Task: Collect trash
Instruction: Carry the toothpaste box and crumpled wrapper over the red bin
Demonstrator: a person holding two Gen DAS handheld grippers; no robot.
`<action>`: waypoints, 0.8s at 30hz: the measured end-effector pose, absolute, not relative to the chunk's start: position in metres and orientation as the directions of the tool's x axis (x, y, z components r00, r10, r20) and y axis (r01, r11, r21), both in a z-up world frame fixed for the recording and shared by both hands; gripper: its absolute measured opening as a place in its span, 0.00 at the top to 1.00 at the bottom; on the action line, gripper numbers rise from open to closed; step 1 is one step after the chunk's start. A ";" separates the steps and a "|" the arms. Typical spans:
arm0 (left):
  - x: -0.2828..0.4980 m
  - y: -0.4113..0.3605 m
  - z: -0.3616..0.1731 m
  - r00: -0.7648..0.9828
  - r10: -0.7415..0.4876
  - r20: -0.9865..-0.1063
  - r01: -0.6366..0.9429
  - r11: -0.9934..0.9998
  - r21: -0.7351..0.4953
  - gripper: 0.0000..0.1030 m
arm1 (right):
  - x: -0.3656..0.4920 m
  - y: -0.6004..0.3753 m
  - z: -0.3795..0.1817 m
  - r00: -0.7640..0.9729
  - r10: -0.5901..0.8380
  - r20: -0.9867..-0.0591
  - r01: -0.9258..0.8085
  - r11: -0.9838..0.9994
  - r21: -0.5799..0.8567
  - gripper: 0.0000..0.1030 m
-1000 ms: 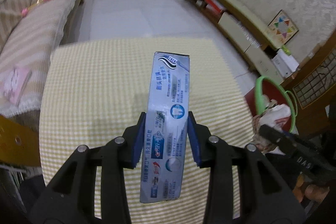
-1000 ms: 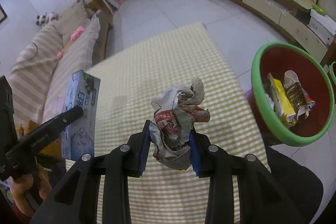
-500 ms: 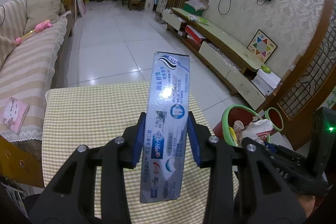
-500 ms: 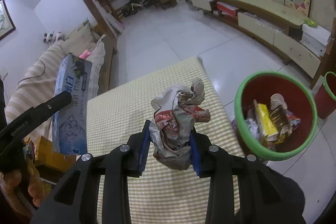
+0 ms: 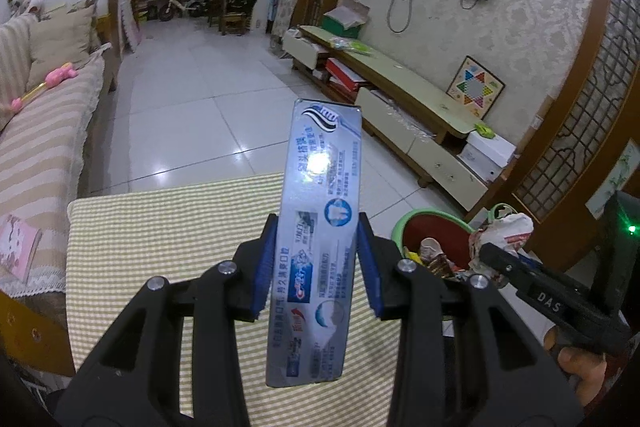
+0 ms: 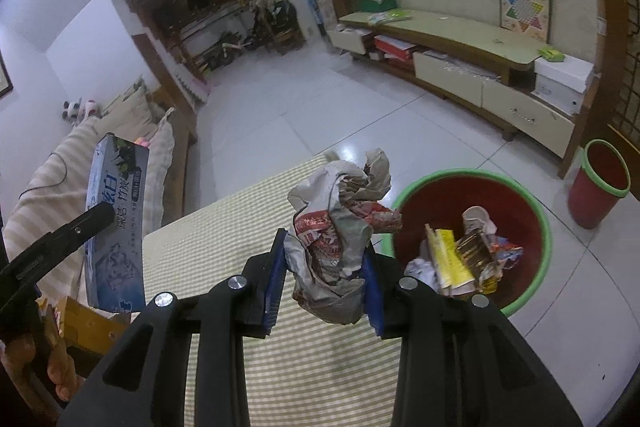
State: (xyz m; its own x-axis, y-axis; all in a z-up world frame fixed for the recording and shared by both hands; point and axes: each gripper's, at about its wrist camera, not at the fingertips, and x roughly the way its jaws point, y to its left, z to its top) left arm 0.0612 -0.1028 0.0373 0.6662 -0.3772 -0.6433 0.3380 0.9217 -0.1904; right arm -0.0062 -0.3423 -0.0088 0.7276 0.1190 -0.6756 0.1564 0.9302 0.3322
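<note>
Both loads are up off the yellow checked tablecloth (image 6: 332,379), so this reads as the carry step. The left gripper (image 5: 318,263) pinches a long silver-blue toothpaste carton (image 5: 320,227) at its middle, the carton standing on end over the cloth. The right gripper (image 6: 324,267) clamps a crumpled wad of printed newspaper (image 6: 340,223), creased and ragged. Next, I'd say: swing both across above the red bin with the green rim (image 6: 532,203) (already holding trash, just beside the table) and let go over its mouth.
</note>
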 end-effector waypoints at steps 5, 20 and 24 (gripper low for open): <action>0.062 -0.121 0.039 0.656 -0.403 -0.638 0.375 0.908 -0.188 0.65 | -0.011 -0.357 -0.007 0.735 0.095 -0.672 0.181 0.927 0.328 0.67; 0.062 -0.147 0.030 0.618 -0.442 -0.650 0.431 0.882 -0.190 0.65 | -0.028 -0.384 0.000 0.747 0.035 -0.663 0.238 0.918 0.317 0.67; 0.064 -0.151 0.030 0.613 -0.448 -0.651 0.440 0.878 -0.190 0.65 | -0.028 -0.388 0.000 0.747 0.028 -0.665 0.244 0.918 0.312 0.67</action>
State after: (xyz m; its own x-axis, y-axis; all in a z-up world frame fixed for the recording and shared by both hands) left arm 0.0638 -0.1511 0.0302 0.6131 -0.4481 -0.6506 0.4401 0.8777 -0.1898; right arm -0.0278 -0.3876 -0.0003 0.7467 0.0279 -0.6646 0.2437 0.9181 0.3124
